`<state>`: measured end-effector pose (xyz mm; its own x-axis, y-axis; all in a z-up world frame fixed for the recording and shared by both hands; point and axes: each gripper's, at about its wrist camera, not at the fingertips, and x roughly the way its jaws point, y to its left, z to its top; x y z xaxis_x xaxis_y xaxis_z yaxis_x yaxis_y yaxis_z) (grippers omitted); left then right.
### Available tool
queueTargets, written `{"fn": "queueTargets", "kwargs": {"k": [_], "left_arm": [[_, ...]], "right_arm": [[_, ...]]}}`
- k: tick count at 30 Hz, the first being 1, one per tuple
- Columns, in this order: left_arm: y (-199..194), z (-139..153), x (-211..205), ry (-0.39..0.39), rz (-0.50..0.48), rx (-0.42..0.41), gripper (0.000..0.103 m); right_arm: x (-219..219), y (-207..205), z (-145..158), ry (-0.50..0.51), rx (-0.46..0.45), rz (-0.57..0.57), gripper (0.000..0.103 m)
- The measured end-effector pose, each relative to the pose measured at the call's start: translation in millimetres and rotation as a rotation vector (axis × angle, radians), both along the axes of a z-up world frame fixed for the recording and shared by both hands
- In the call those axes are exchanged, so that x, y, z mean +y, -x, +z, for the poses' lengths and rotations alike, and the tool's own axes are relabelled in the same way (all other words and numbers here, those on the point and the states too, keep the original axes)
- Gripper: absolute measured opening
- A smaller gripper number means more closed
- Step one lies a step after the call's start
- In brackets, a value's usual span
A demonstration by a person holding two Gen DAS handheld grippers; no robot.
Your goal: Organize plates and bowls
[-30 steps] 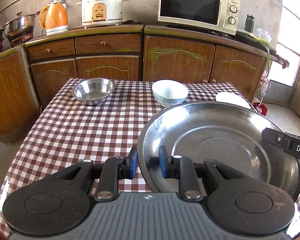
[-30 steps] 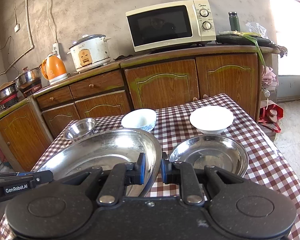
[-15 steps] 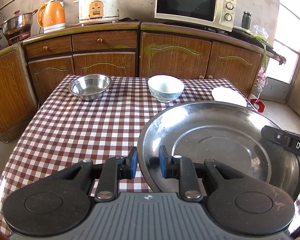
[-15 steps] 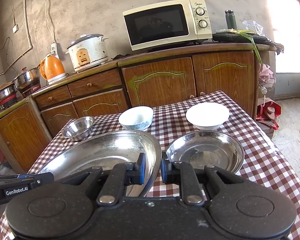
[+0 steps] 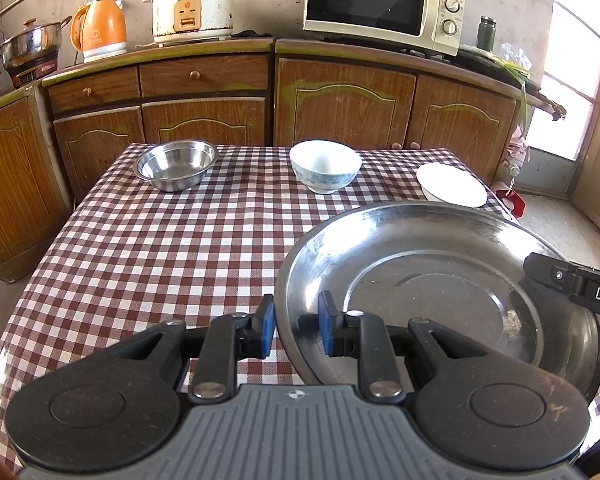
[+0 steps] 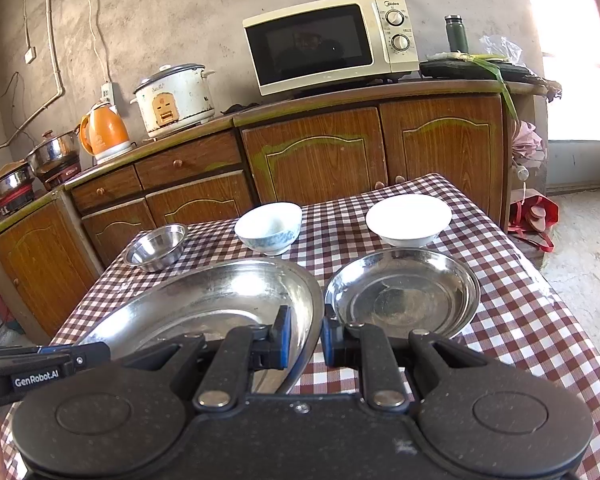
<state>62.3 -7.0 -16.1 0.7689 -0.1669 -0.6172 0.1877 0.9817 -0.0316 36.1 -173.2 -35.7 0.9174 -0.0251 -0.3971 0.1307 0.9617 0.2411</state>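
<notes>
Checkered surface [image 5: 148, 248] carries everything. Left claw [image 5: 296, 330] and right claw [image 6: 305, 338] each pinch opposite rims of the large steel plate [image 5: 428, 280], likely two-handed for balance. Beyond it: small steel plate [image 6: 404, 292], white dish [image 6: 408, 218], porcelain bowl [image 5: 325, 165], steel bowl [image 5: 175, 164].

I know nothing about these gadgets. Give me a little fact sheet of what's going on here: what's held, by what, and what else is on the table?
Held: large steel plate, lifted, gripped on opposite rims
Left tongs: shut on the plate's left rim
Right tongs: shut on its right rim
Beside it: smaller steel plate on the checked tablecloth
Far side: steel bowl, blue-patterned bowl, white bowl
Stacked yet: nothing
</notes>
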Motion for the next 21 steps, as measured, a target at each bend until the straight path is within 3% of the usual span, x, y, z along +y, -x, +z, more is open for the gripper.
{"fn": "queueTargets", "kwargs": {"k": [21], "left_arm": [[7.9,-7.5,-5.2,0.001,-0.011,0.021,0.023]], "right_arm": [[-3.0,18.7,-10.8,-0.007,0.016,-0.005,0.021]]}}
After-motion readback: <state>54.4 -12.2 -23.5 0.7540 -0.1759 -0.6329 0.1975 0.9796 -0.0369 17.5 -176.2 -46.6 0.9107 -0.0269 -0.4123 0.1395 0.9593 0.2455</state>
